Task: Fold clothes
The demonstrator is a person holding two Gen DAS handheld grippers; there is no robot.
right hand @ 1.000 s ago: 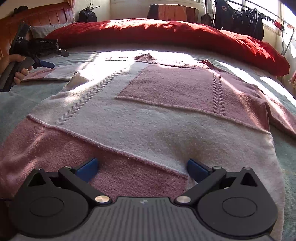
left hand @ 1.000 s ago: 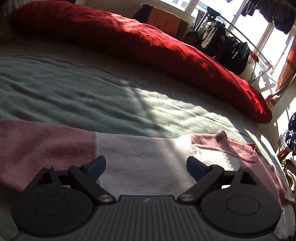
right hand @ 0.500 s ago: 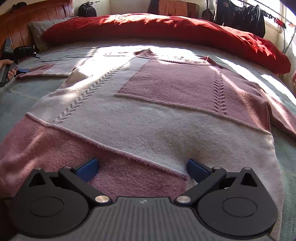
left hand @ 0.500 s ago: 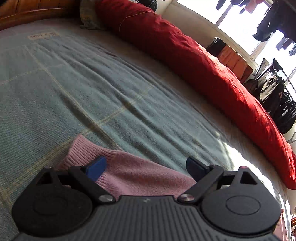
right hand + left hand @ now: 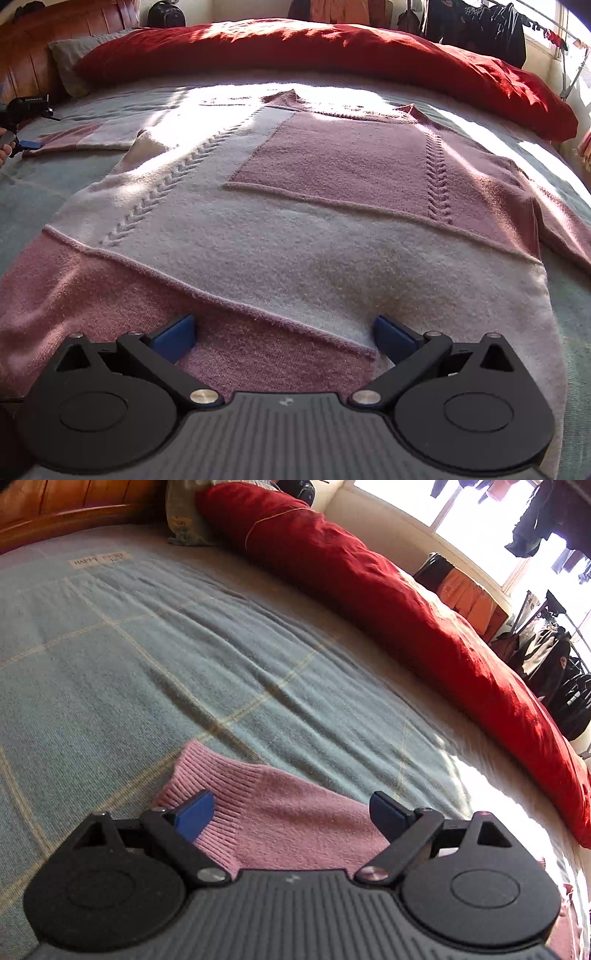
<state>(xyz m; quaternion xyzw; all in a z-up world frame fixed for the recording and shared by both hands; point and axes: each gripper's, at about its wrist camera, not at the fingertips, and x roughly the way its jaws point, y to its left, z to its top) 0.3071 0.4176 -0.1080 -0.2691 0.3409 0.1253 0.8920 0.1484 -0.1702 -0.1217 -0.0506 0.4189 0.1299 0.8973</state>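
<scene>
— What is the sweater (image 5: pixel 295 221) looking like right now?

— It is lying flat and face up on the blue-green blanket (image 5: pixel 147 657) covering the bed, a knit in pink and cream blocks with two raised chevron lines running down the front. Sunlight is falling across its collar end, which is pointing toward the red duvet (image 5: pixel 332 48) bunched along the far side.

— And the sleeves?

— One sleeve (image 5: pixel 85 138) is stretching out to the side; its ribbed pink cuff (image 5: pixel 221 797) is sitting between the fingers of the left gripper (image 5: pixel 291 812), which are standing spread wide with the cuff below them.

— The other claw?

— The right gripper (image 5: pixel 284 332) is hovering over the hem, its blue pads (image 5: pixel 173 336) also spread apart, pinching nothing.

— Any containers holding anything?

— I am seeing only dark clothes (image 5: pixel 476 26) hanging on a rack by the window.
</scene>
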